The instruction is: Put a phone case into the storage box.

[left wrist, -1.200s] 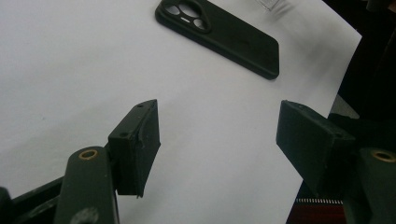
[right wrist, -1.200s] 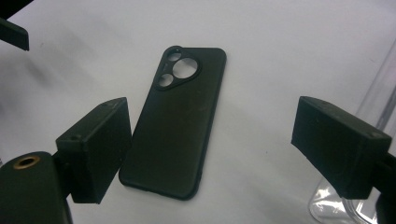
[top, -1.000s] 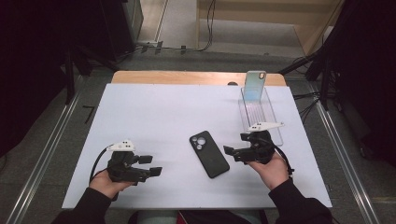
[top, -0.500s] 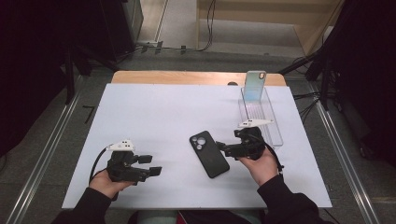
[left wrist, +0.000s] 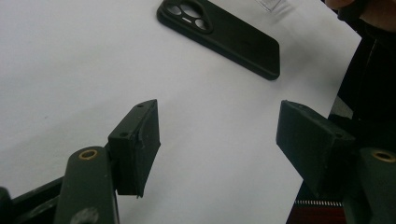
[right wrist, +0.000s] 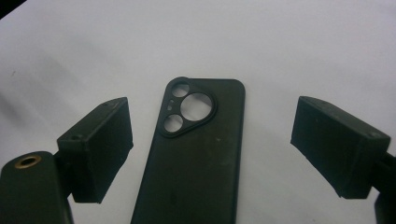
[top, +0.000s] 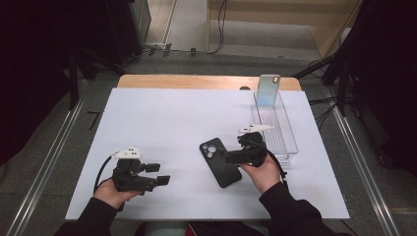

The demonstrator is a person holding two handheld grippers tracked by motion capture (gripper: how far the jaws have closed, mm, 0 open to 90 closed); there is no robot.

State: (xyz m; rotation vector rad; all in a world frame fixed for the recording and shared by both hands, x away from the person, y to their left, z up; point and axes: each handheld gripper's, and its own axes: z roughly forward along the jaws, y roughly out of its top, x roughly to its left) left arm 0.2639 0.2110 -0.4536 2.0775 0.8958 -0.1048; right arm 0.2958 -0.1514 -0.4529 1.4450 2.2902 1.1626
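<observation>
The right gripper (top: 230, 157) has moved left to the black phone case (top: 220, 162) lying mid-bench (top: 172, 113), jaws spread astride it. The left gripper (top: 158, 173) stays put, jaws apart. No readable writing.

High cam looks down & fwd over the white table (top: 172, 118). Both gripper cams sit low, close. All share the black phone case (top: 220, 162).

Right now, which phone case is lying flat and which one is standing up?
The black case lies flat on the table, by the right gripper. The pale shiny case stands upright at the far end of the clear tray.
</observation>
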